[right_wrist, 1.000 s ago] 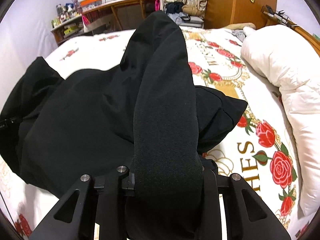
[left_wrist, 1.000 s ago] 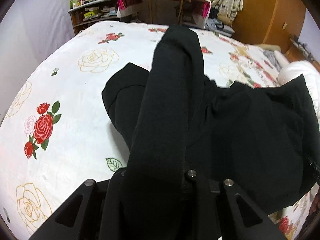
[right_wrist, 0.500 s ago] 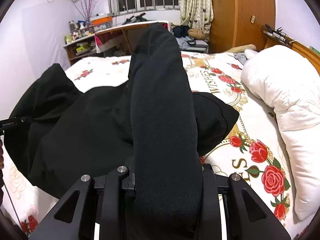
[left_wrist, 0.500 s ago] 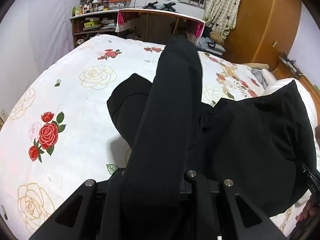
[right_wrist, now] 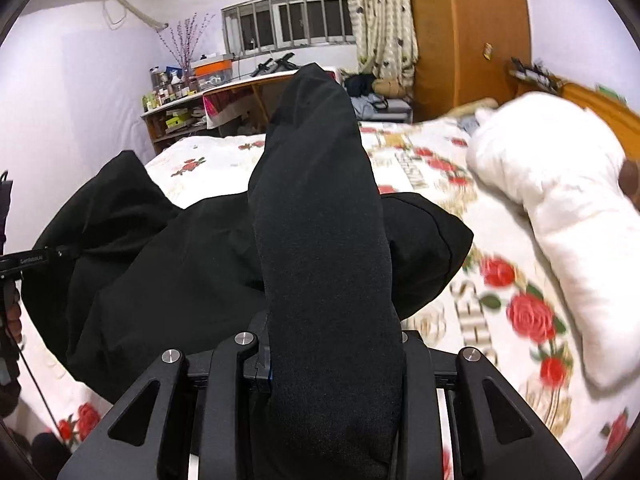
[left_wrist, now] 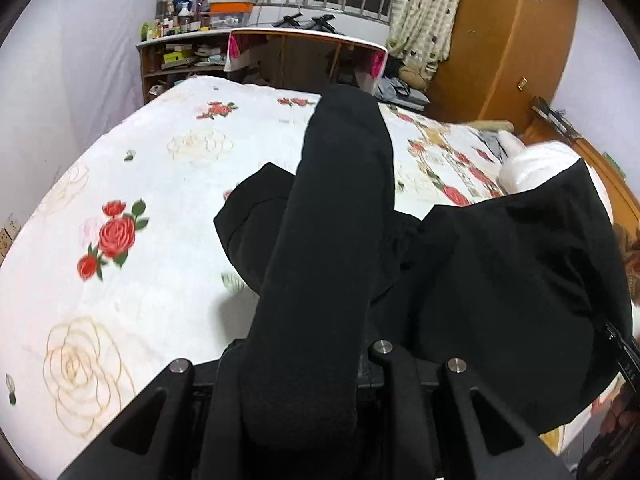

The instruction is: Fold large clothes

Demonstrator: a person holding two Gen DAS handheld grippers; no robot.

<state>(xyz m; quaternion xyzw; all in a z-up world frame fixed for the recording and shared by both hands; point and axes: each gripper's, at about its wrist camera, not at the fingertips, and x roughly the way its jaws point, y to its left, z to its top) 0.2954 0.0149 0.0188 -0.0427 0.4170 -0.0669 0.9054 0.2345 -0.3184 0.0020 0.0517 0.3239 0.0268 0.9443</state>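
Observation:
A large black garment [left_wrist: 500, 280] hangs between my two grippers above the floral bed sheet [left_wrist: 120, 180]. In the left wrist view a thick fold of it runs up over my left gripper [left_wrist: 332, 216] and hides the fingers, which are shut on the cloth. In the right wrist view the garment [right_wrist: 160, 272] sags to the left, and another fold covers my right gripper [right_wrist: 320, 208], also shut on it. The other gripper shows at each view's edge: the right gripper [left_wrist: 620, 356] and the left gripper [right_wrist: 36, 260], each clamped on the garment's edge.
A white duvet roll [right_wrist: 560, 200] lies along the bed's right side by the wooden headboard [right_wrist: 600, 100]. Beyond the bed's far end stand a desk [left_wrist: 304, 40], a cluttered shelf [left_wrist: 180, 56] and a wooden wardrobe [left_wrist: 500, 40]. A wall runs along the left.
Both grippers have risen and drawn back with the garment, lifting more of it off the bed. More of the window and far wall now shows in both views.

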